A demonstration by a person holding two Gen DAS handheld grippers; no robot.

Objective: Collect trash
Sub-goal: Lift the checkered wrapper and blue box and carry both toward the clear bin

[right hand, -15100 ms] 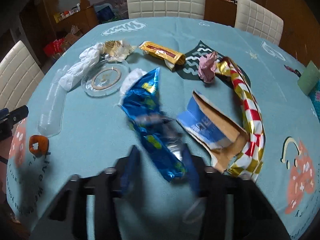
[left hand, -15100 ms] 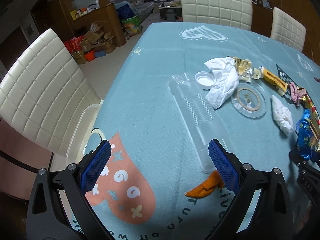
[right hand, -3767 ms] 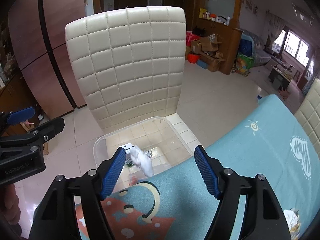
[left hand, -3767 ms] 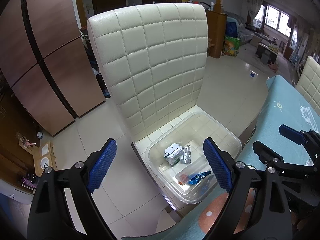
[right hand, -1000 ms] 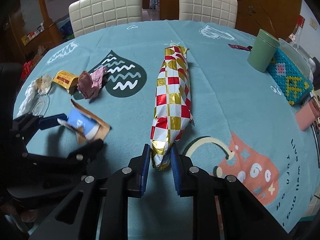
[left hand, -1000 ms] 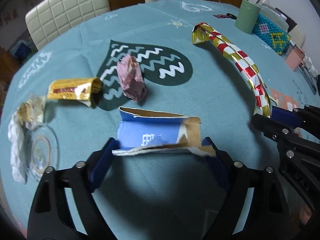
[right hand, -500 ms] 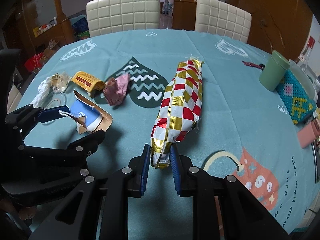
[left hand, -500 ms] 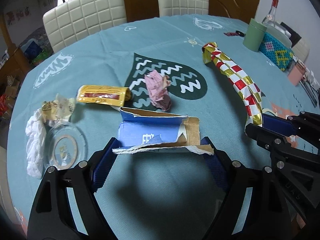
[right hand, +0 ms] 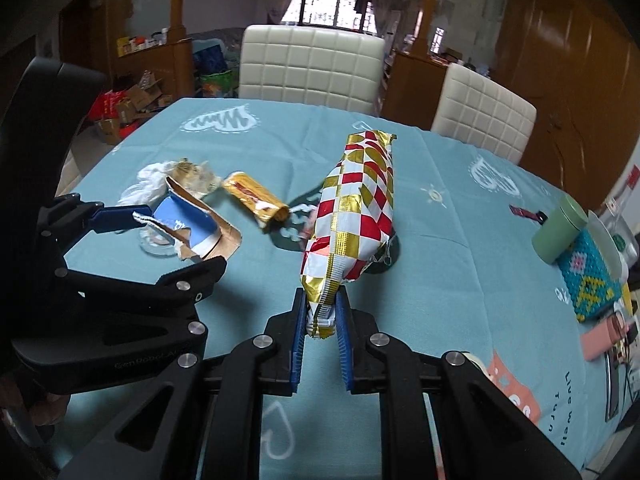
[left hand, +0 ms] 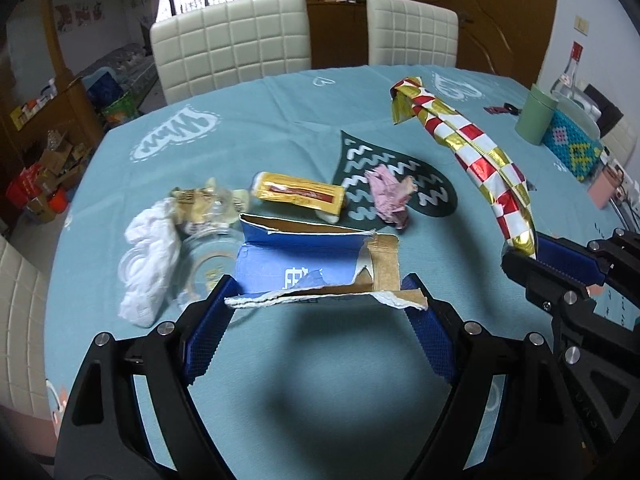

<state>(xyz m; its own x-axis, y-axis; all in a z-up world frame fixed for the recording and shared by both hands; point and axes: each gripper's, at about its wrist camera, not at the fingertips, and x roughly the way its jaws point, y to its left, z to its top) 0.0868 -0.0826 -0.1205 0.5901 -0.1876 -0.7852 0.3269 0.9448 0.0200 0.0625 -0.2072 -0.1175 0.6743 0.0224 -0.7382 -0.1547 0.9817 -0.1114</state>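
Round table under a teal printed tablecloth, near and right edges cut off by the frame. Two cream quilted chairs at the far side; a third sliver of chair at the left edge, mostly out of frame.

Long red, white and gold checked foil wrapper lifted off the cloth, near end pinched in the right gripper; jaws nearly together and closing on the crimped foil, far end angled up and away. Underside hidden.

Torn blue and brown cardboard box spanned between the pads of the left gripper, jaws spread wide, pads pressing both ends, box raised clear of the cloth with its shadow below. White print on the blue face only partly readable.

Left on the cloth, far of the box: yellow foil snack packet, crumpled pink paper wad on the dark green heart print, crumpled white tissue at left, clear round plastic lid half hidden behind the box, a pale crinkled wrapper hard to make out.

Far right: green cylindrical cup, blue beaded pouch, pink item partly cut off, clear bottle blurred at the edge.

A fingertip barely visible at the lower left of the right wrist view.
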